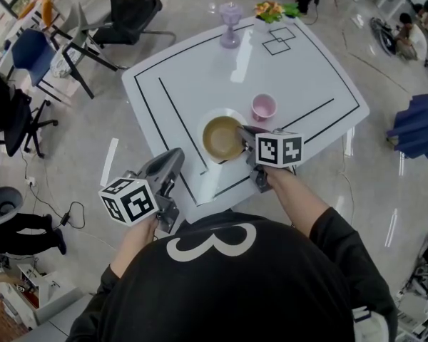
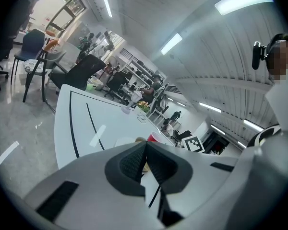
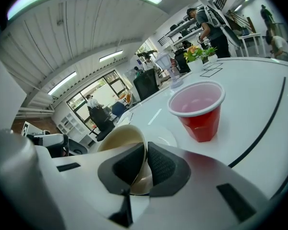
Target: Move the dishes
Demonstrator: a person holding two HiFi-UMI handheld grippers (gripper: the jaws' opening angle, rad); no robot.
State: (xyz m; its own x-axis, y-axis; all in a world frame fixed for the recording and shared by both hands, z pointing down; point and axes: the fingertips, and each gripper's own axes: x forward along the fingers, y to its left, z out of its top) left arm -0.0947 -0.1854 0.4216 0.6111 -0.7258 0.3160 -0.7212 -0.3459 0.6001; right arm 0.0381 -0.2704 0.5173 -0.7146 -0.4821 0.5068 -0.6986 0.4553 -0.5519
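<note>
A tan bowl sits on a white plate near the front of the white table. My right gripper is shut on the bowl's right rim. In the right gripper view the rim of the bowl is pinched between the pads of the right gripper, with the plate beneath. A pink-red cup stands just behind and to the right, and the cup stands upright. My left gripper hovers off the table's near left corner, and the left gripper is shut on nothing.
A purple vase and a flower pot stand at the table's far edge beside drawn squares. Black lines mark the tabletop. Black office chairs and a blue chair stand at the left, a blue stool at the right.
</note>
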